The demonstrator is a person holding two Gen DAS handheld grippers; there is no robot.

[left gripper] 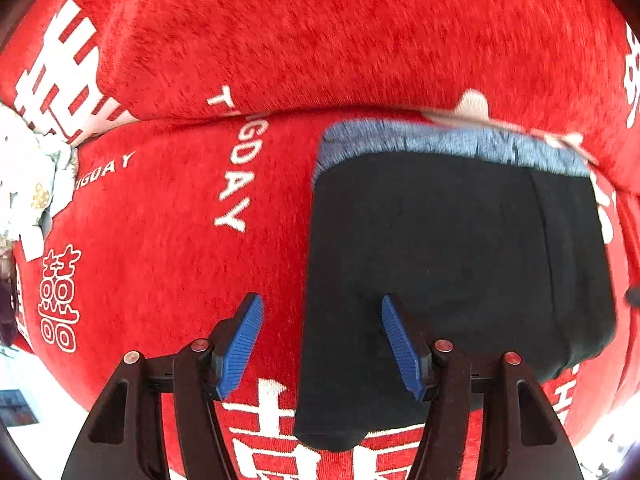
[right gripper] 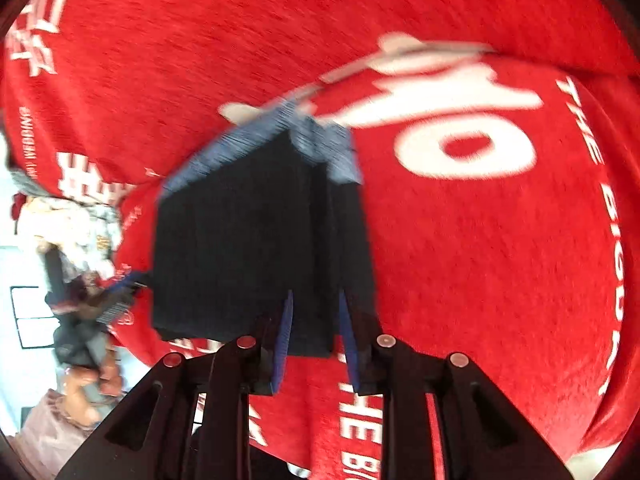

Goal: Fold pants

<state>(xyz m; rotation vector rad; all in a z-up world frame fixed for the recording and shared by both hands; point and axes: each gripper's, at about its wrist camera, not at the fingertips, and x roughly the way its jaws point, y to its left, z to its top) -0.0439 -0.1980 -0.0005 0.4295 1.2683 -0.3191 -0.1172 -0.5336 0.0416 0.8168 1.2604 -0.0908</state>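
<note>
Left wrist view, your left gripper (left gripper: 322, 344) spread wide, empty, over the edge of the folded black pants (left gripper: 452, 280) on the red blanket (left gripper: 320, 40), right wrist view, your right gripper (right gripper: 316, 336) pinching the pants' (right gripper: 248, 248) near edge, blue waistband (right gripper: 248, 140) far side.

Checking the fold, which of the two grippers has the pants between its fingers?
The right gripper: its narrowed blue fingers straddle the near edge of the black pants. The left gripper is spread wide with red blanket showing between its fingers.
</note>
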